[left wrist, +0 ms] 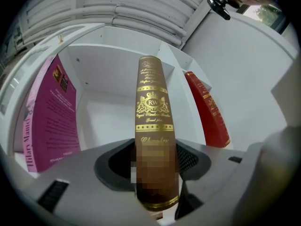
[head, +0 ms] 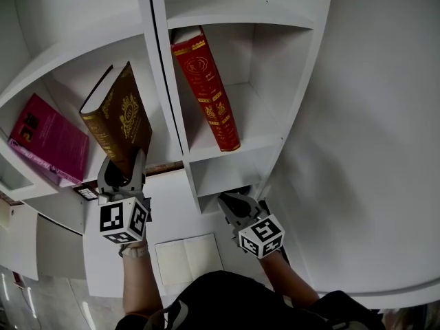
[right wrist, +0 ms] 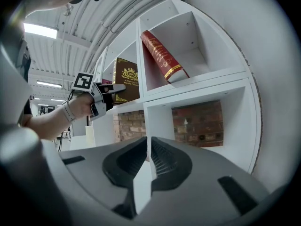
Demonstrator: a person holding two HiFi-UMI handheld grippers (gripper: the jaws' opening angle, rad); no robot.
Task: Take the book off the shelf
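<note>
A brown book [head: 117,119] with gold print leans at a tilt in the middle shelf bay, its spine [left wrist: 155,126] toward me. My left gripper [head: 124,177] is shut on its lower end; in the left gripper view the spine fills the space between the jaws of the left gripper [left wrist: 155,166]. The right gripper view shows the brown book [right wrist: 126,79] and the left gripper [right wrist: 108,91] from the side. My right gripper [head: 237,205] hangs lower, in front of the small bottom bay. Seen in its own view, the right gripper [right wrist: 148,157] has its jaws together and holds nothing.
A red book [head: 206,88] leans in the bay to the right. A pink book [head: 51,139] leans in the bay to the left. White shelf dividers [head: 165,81] separate the bays. A pale open notebook [head: 189,256] lies below. A brick wall [right wrist: 197,121] shows through the lower bay.
</note>
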